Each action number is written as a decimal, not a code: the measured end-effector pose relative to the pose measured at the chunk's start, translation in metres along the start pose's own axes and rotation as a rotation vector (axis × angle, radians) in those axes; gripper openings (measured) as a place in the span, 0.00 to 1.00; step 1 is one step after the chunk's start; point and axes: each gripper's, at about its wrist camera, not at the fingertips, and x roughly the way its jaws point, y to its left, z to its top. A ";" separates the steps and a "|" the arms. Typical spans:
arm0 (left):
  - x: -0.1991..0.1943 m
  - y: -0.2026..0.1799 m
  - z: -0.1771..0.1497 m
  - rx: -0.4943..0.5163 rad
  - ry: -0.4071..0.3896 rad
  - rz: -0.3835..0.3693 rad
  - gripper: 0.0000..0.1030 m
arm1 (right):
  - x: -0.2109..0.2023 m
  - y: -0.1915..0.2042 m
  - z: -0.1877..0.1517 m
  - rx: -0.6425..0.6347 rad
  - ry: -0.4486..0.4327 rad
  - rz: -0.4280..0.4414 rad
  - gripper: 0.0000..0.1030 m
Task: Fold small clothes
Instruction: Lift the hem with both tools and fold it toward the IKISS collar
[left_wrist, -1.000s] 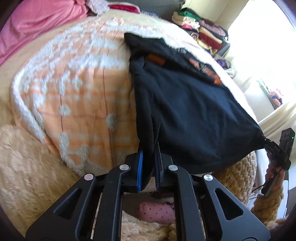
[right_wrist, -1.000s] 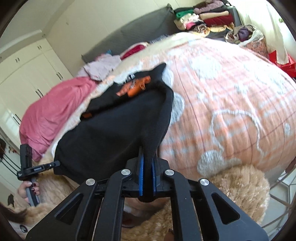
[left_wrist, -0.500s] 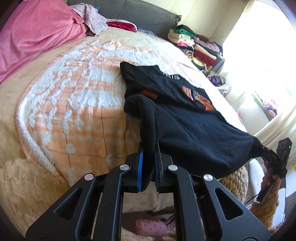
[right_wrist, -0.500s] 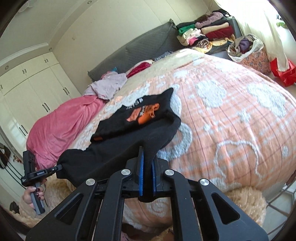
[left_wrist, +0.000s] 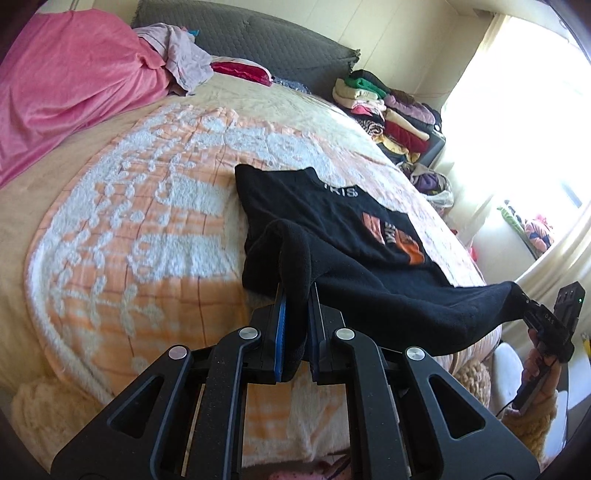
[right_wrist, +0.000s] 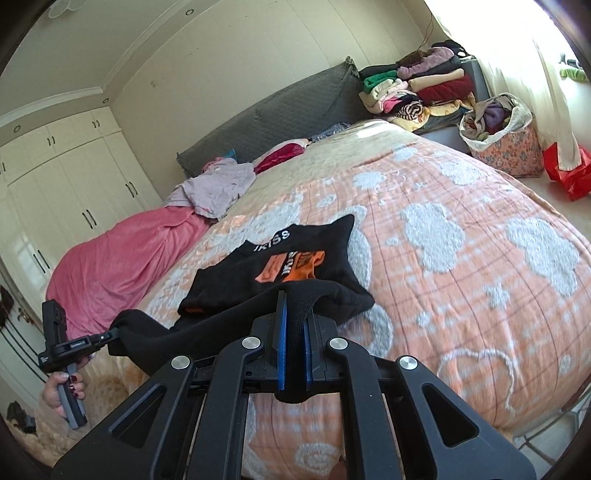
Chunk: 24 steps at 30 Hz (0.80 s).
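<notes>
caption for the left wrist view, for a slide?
Left gripper and right gripper each clamp a corner of the black shirt over the bed.

This is a lived-in bedroom in someone's home. A wide bed (right_wrist: 461, 266) fills most of it, spread with a peach quilt patterned in white clouds, and a grey quilted headboard (right_wrist: 280, 107) runs along its far edge against a cream wall. A pink blanket (right_wrist: 122, 266) lies bunched at the bed's far left corner. Tall white built-in wardrobes (right_wrist: 62, 184) with dark handles cover the left wall. Beyond the far right corner, folded clothes (right_wrist: 417, 88) are stacked high beside a floral laundry bag (right_wrist: 506, 144) stuffed with more. Bright daylight pours through pale curtains (right_wrist: 517, 55) on the right.
</notes>
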 end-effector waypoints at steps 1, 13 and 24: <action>0.003 0.001 0.003 -0.005 0.000 -0.001 0.04 | 0.002 0.000 0.002 -0.002 -0.001 -0.002 0.06; 0.019 0.008 0.030 -0.029 -0.032 -0.011 0.04 | 0.030 0.009 0.035 -0.058 -0.021 -0.048 0.06; 0.032 0.015 0.057 -0.058 -0.062 -0.009 0.04 | 0.064 0.012 0.070 -0.077 -0.011 -0.065 0.06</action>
